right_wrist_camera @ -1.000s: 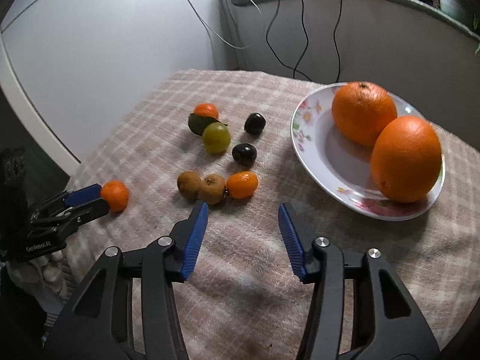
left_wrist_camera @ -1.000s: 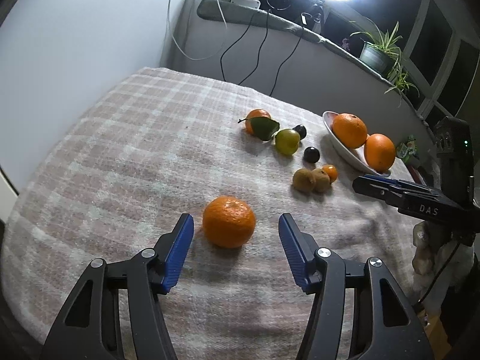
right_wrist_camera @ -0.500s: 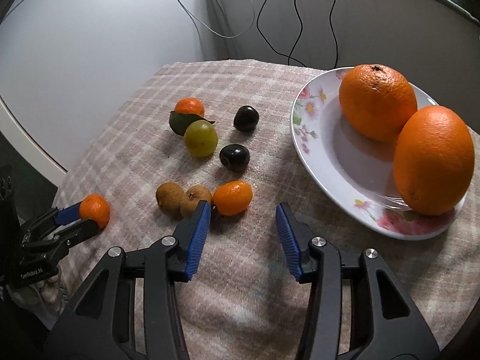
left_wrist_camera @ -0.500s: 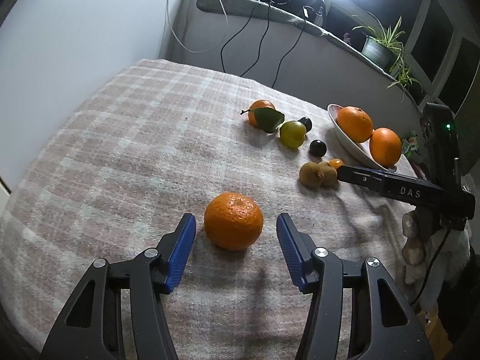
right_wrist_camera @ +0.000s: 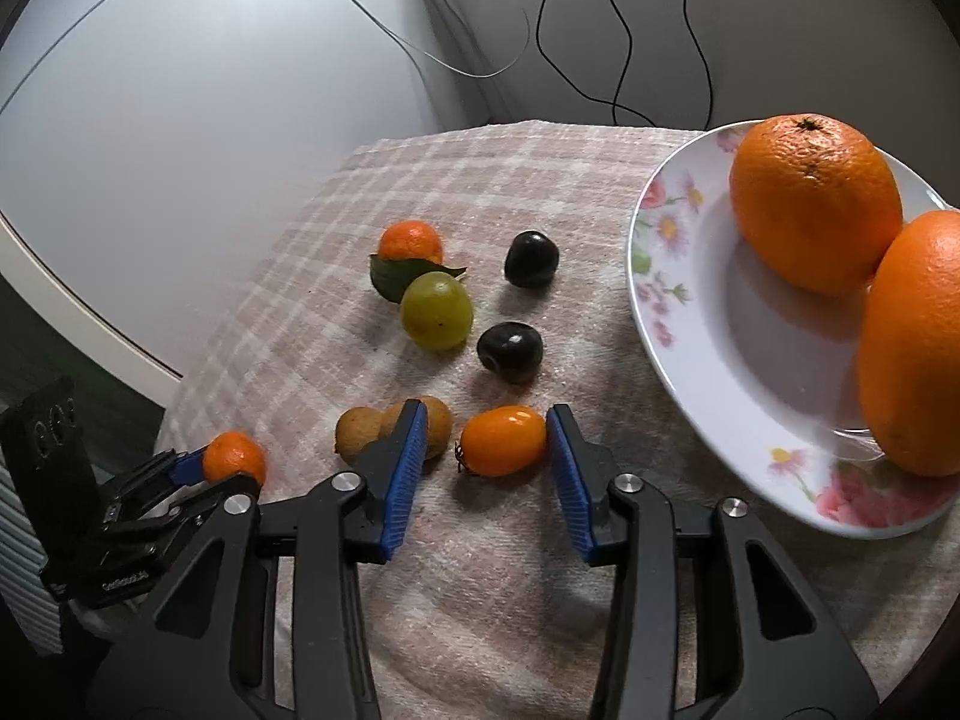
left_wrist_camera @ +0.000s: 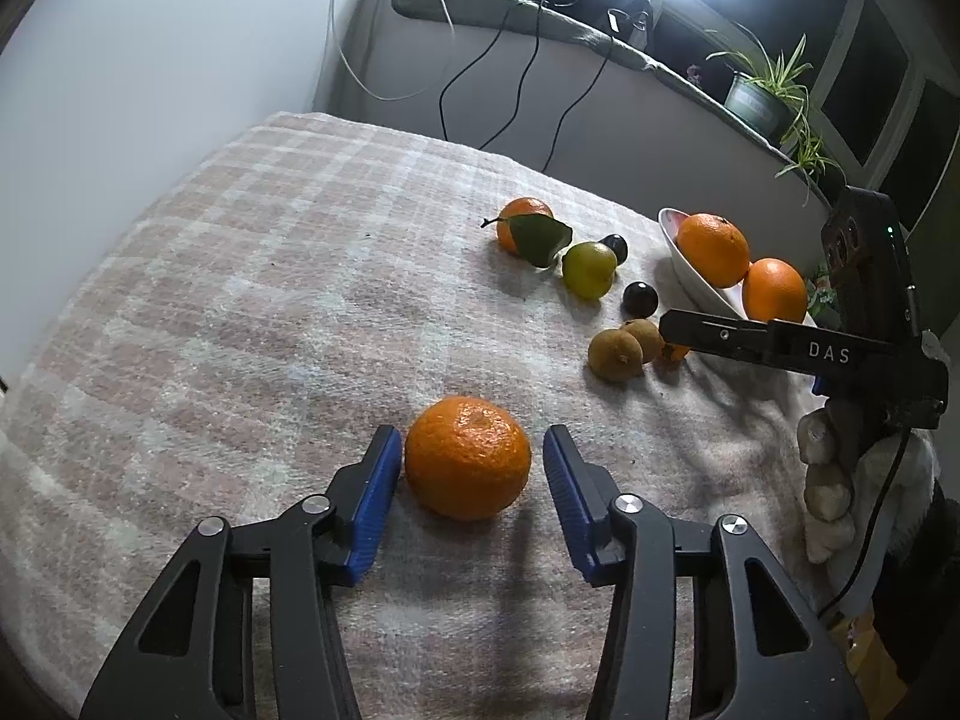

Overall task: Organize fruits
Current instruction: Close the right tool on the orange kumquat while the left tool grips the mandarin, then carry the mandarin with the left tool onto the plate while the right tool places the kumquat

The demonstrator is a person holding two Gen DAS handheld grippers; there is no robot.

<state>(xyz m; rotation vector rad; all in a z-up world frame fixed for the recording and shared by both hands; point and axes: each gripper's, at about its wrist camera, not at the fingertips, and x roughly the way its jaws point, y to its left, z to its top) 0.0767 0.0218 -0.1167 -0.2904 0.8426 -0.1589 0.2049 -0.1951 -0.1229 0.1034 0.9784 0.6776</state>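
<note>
My left gripper (left_wrist_camera: 471,459) is open around a mandarin (left_wrist_camera: 468,457) on the checked cloth; the left pad nearly touches it. My right gripper (right_wrist_camera: 486,435) is open around a small orange kumquat (right_wrist_camera: 503,441), its right pad at the fruit. The floral plate (right_wrist_camera: 690,324) holds two big oranges (right_wrist_camera: 813,204). Loose on the cloth lie two brown longans (right_wrist_camera: 360,429), two dark plums (right_wrist_camera: 510,351), a green fruit (right_wrist_camera: 436,310) and a leafed mandarin (right_wrist_camera: 411,241). The right gripper also shows in the left wrist view (left_wrist_camera: 780,342), and the left gripper in the right wrist view (right_wrist_camera: 198,474).
The table's cloth (left_wrist_camera: 270,300) ends at a white wall on the left. Cables (left_wrist_camera: 510,60) hang behind the table. A potted plant (left_wrist_camera: 759,96) stands on the ledge at the back right.
Both grippers moved forward. The left jaws now flank the mandarin more closely. The right jaws reached the kumquat, which now lies between them.
</note>
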